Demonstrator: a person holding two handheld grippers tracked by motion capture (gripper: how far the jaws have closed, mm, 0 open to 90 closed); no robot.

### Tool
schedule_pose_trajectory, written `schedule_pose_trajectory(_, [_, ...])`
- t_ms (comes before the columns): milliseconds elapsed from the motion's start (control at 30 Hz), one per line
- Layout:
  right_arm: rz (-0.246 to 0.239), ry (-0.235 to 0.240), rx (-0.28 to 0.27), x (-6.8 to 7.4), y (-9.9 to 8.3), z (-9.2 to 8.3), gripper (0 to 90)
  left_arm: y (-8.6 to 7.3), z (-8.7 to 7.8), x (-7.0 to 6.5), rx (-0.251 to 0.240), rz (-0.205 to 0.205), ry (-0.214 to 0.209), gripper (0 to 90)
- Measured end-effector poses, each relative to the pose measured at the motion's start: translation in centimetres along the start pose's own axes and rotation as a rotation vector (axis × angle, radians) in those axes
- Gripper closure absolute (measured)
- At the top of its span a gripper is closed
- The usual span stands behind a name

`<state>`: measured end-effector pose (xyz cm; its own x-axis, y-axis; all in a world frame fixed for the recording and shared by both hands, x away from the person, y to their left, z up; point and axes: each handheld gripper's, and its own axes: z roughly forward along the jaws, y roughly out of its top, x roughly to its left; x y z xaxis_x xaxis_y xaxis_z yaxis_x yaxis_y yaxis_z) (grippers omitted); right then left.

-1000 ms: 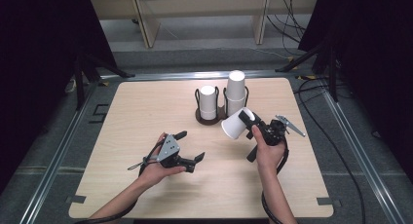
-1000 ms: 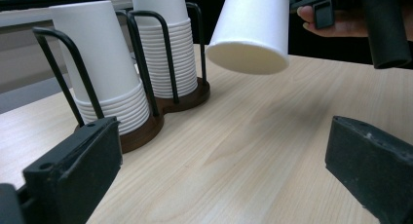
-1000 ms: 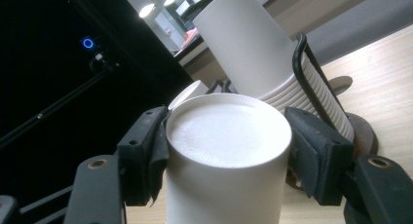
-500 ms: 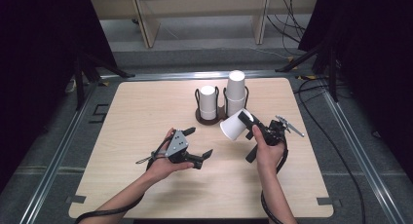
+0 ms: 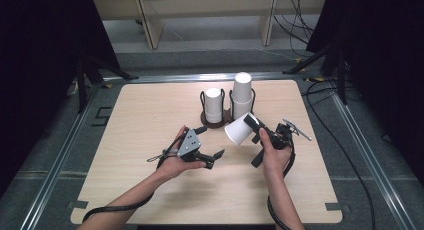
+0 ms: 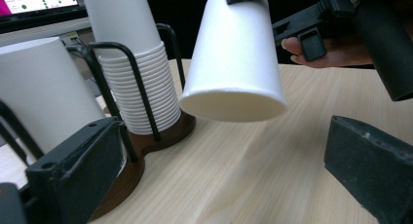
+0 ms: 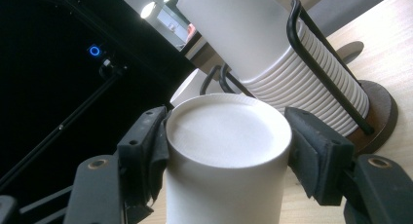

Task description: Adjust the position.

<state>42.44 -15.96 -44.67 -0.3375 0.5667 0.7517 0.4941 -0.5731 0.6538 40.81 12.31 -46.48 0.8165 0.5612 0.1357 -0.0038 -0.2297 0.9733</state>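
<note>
1. Change: left claw (image 5: 212, 157) has slid across the surface (image 5: 150, 115) toward the cup (image 5: 240, 130) since a sec ago; it was further left then. Jaws apart, nothing btwn them.
2. Right claw (image 5: 257, 127) hasn't moved; stays clamped on the cup near its closed base, cup tipped, open rim pointing left toward the other claw, held above the surface just in front of the rack (image 5: 227, 107).
3. Rack has two stacks of cups (image 5: 242, 92), untouched.
4. Meaning, prob: one cup is already off the stack, and the left claw is closing in for a handover or to steady the rim. Gap remains, no contact yet.
</note>
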Motion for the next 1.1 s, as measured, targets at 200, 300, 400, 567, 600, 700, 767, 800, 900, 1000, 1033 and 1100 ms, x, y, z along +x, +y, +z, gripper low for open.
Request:
schedule_pose_trajectory(200, [0.064,-0.001,0.015,0.2,-0.1,-0.1,35.6,0.4,1.4,-0.2,0.007,0.025,-0.019,0.2])
schedule_pose_trajectory(300, [0.008,-0.006,0.004,-0.1,0.0,0.1,35.6,0.5,2.1,-0.3,0.017,0.018,-0.028,0.2])
schedule_pose_trajectory(400, [0.059,-0.002,0.013,0.2,0.0,0.0,35.7,0.6,2.6,-0.4,0.019,0.017,-0.031,0.1])
schedule_pose_trajectory(567, [0.036,0.0,0.009,0.1,0.0,0.0,35.7,0.8,3.7,-0.6,0.013,0.013,-0.028,0.2])
schedule_pose_trajectory(600, [0.021,0.001,0.009,0.0,0.0,0.1,35.6,0.9,3.9,-0.6,0.014,0.017,-0.026,0.4])
schedule_pose_trajectory(700, [0.037,0.002,0.018,0.0,-0.1,0.1,35.7,0.8,4.5,-0.5,0.019,0.008,-0.021,0.8])
schedule_pose_trajectory(767, [0.024,-0.003,0.012,0.0,-0.1,0.1,35.7,0.7,4.7,-0.5,0.024,0.008,-0.02,0.8])
schedule_pose_trajectory(800, [0.024,0.001,0.014,0.0,-0.1,0.1,35.7,0.7,4.8,-0.5,0.026,0.006,-0.02,0.8])
schedule_pose_trajectory(900, [0.033,0.001,0.019,0.0,-0.1,0.1,35.6,0.5,5.1,-0.4,0.03,0.007,-0.018,1.1])
schedule_pose_trajectory(1000, [0.04,0.008,0.018,0.0,-0.1,0.2,35.6,0.4,5.2,-0.4,0.034,0.006,-0.018,1.5])
schedule_pose_trajectory(1033, [0.04,0.008,0.017,0.0,-0.1,0.2,35.7,0.3,5.2,-0.3,0.036,0.008,-0.018,1.6])
schedule_pose_trajectory(1100, [0.045,0.009,0.017,0.1,-0.1,0.2,35.7,0.3,5.3,-0.3,0.037,0.009,-0.017,1.9])
